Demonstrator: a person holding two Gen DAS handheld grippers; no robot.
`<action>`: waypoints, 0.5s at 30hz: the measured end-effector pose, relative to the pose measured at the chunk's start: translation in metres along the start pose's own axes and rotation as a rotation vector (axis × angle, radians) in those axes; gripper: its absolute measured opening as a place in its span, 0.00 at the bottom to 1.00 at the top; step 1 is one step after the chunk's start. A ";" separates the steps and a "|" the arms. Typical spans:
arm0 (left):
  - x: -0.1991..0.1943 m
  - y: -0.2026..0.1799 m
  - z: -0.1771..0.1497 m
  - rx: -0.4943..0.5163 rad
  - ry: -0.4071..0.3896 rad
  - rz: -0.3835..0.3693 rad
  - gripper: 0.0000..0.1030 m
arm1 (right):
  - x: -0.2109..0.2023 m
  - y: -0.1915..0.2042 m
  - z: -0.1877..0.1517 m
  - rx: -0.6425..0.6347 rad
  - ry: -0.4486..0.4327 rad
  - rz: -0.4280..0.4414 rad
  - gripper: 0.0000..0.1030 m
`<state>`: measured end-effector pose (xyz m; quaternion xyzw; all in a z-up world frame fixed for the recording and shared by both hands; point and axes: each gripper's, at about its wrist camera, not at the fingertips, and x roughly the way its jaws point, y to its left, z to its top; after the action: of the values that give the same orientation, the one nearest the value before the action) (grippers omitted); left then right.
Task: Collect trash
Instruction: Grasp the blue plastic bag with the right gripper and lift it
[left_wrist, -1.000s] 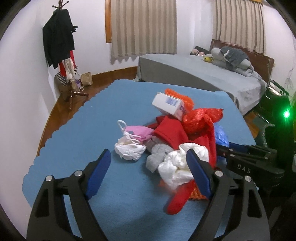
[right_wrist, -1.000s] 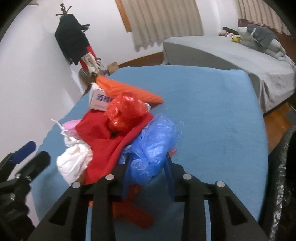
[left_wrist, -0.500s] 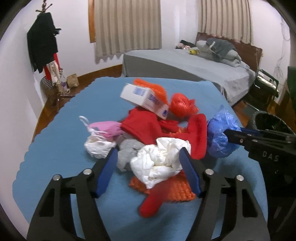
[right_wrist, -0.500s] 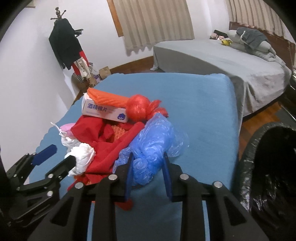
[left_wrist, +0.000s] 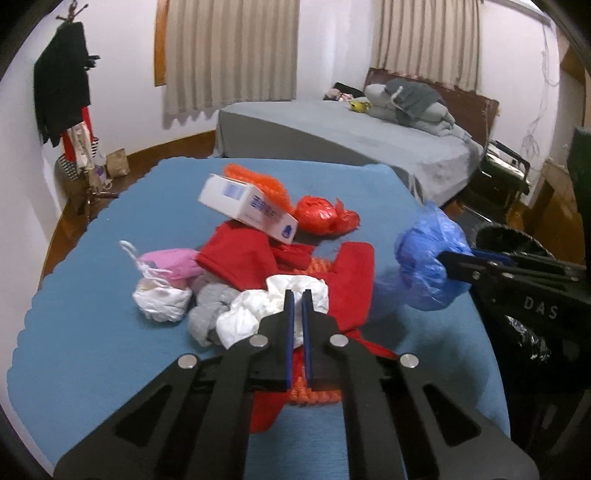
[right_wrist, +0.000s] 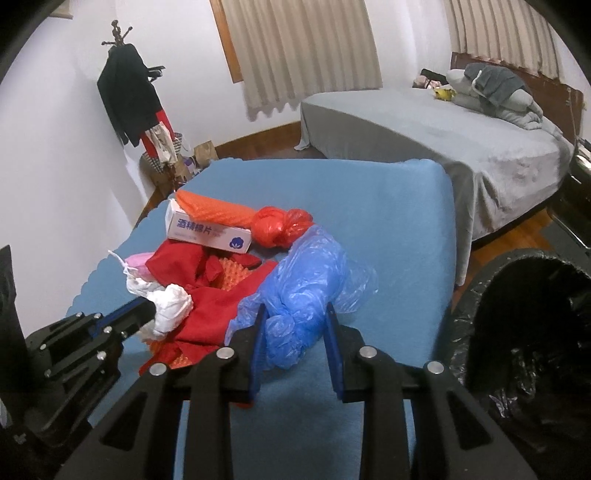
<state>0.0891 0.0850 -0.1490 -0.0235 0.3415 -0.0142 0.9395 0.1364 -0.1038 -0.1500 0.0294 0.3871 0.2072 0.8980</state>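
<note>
Two grippers, both loaded. Right gripper (right_wrist: 293, 341): closed around blue bag (right_wrist: 306, 280), which bulges between the blue pads, lower centre of the right view, near the bench edge. Left gripper (left_wrist: 296, 314): jaws nearly together, pinching white wad (left_wrist: 273, 306) at centre of the left view.

Bench (left_wrist: 92, 350), blue covering, carries the heap. Count, as far as the overlap allows:
- Blue bag, one. Thin film, crumpled, likely very light and slippery; best taken across the bunched middle, not the loose flap at its right.
- White wad, one in the left gripper; a second white bundle (left_wrist: 162, 299) lies just left of it. Soft, compressible; any fold will serve.
- Red bag (left_wrist: 325, 216), one, knotted; probably light, take at the knot.
- Box (left_wrist: 251, 210), one, white card with blue print, tilted on the heap; stiff, light by the look, grip across its short sides.
- Red cloth (left_wrist: 236, 258), at least one piece, cannot tell if two; limp, will trail.
- Orange mesh (left_wrist: 258, 181), one piece behind the box, more orange under the cloth; whether joined, cannot tell.
- Pink mask (left_wrist: 173, 260), one, with white loops; flimsy.
- Grey cloth (left_wrist: 210, 312), one, soft.

Bin (right_wrist: 532, 314), one, black liner, at right edge of the right view, beside the bench.
</note>
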 end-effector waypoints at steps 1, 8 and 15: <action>-0.002 0.002 0.000 -0.002 0.000 0.007 0.10 | -0.001 0.000 -0.001 0.000 -0.001 0.001 0.28; 0.004 0.012 -0.010 -0.026 0.044 0.050 0.63 | 0.003 0.001 -0.010 0.003 0.029 0.001 0.28; 0.011 0.012 -0.015 -0.036 0.063 -0.001 0.41 | 0.000 -0.004 -0.015 0.006 0.037 -0.011 0.28</action>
<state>0.0886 0.0963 -0.1683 -0.0403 0.3712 -0.0092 0.9276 0.1271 -0.1087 -0.1611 0.0264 0.4045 0.2017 0.8916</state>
